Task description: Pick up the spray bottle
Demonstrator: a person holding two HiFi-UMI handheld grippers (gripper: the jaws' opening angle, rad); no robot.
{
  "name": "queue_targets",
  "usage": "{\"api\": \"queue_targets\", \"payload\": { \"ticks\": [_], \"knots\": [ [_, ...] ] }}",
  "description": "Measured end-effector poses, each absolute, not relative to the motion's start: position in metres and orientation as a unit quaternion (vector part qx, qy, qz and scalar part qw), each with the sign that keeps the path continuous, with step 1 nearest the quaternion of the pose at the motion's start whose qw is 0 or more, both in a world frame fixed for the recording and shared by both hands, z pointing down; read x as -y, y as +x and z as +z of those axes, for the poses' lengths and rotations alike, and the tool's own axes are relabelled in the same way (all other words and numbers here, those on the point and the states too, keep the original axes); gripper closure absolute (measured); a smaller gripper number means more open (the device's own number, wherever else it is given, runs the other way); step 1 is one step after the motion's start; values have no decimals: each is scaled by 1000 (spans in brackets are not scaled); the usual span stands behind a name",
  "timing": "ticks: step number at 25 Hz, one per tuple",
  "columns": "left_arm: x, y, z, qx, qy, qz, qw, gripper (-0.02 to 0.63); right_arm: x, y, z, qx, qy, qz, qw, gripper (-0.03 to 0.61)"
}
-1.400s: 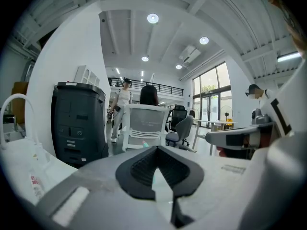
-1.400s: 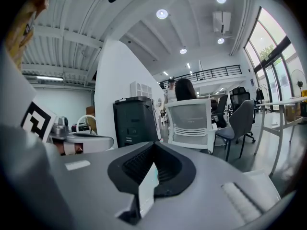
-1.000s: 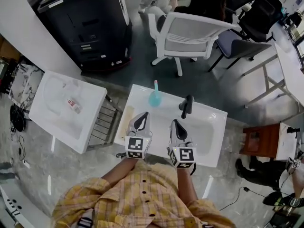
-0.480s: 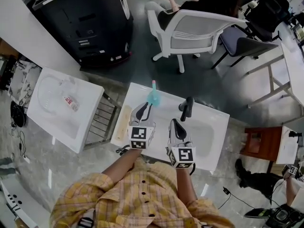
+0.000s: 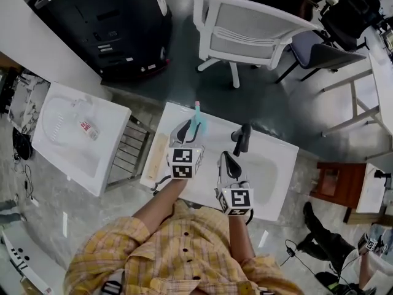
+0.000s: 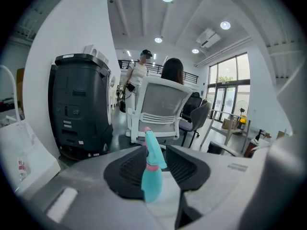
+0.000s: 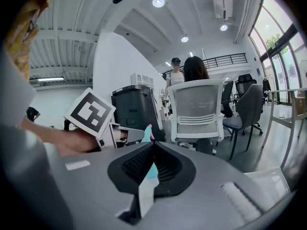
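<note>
Farther out over the white countertop (image 5: 276, 158) than a second ago, the left gripper (image 5: 186, 129) has reached the spray bottle (image 6: 152, 176), and its jaws have just been opening. They now stand released, one on each side of the turquoise bottle without pressing it. The bottle stands upright near the countertop's far left edge. To the right and nearer, the right gripper (image 5: 228, 165) is clenched, its tips together on nothing.

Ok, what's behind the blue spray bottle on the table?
Directly behind the spray bottle stands a white mesh office chair with a person seated in it; a black machine is off to the left. The bottle covers part of the chair's lower frame.
</note>
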State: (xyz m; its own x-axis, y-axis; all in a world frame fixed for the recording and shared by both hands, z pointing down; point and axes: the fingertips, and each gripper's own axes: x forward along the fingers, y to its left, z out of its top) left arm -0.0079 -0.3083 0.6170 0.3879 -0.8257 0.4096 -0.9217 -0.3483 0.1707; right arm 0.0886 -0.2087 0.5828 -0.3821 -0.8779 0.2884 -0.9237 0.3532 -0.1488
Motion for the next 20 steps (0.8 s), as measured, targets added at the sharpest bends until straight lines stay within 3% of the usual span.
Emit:
{"api": "queue_targets", "payload": {
  "ticks": [20],
  "knots": [
    [349,4,644,560,782,158,224,485,220,98,597,813,553,155,98,577]
  ]
}}
